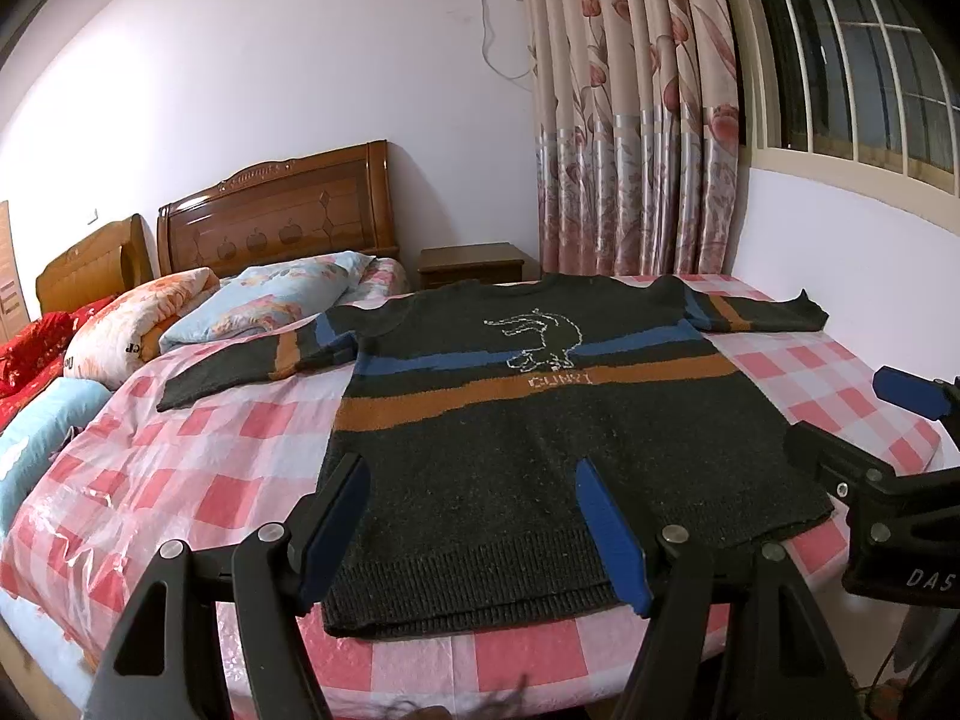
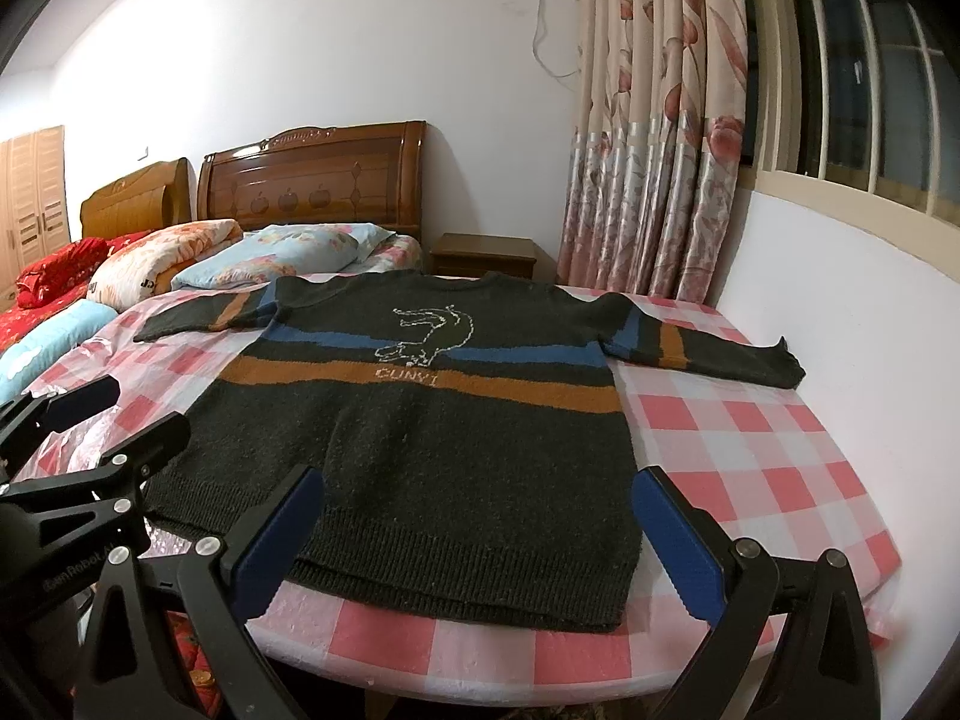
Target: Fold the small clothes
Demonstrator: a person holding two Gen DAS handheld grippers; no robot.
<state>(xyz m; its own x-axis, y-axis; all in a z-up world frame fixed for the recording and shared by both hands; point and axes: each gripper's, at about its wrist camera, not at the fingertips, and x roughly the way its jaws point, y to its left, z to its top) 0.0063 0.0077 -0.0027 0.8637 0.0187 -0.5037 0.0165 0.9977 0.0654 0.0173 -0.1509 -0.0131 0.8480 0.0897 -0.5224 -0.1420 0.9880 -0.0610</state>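
A dark grey knitted sweater (image 1: 540, 468) (image 2: 420, 450) with a blue stripe, an orange stripe and a white crocodile outline lies flat, front up, on the pink-and-white checked cloth (image 1: 210, 480) (image 2: 750, 450). Both sleeves are spread out sideways and the ribbed hem is nearest me. My left gripper (image 1: 469, 463) (image 2: 149, 405) hangs open over the hem's left half, with nothing pinched. Over the hem's right half my right gripper (image 2: 478, 477) (image 1: 835, 407) stands wide open, its right finger level with the sweater's right edge. Neither touches the knit as far as I can see.
The checked surface ends in a front edge just below the hem. Behind it are pillows (image 1: 264, 300), a red blanket (image 1: 30, 348) and wooden headboards (image 1: 276, 216). A nightstand (image 1: 474, 264), flowered curtain (image 1: 636, 150), and white wall under a barred window (image 2: 840, 312) close off the back and right.
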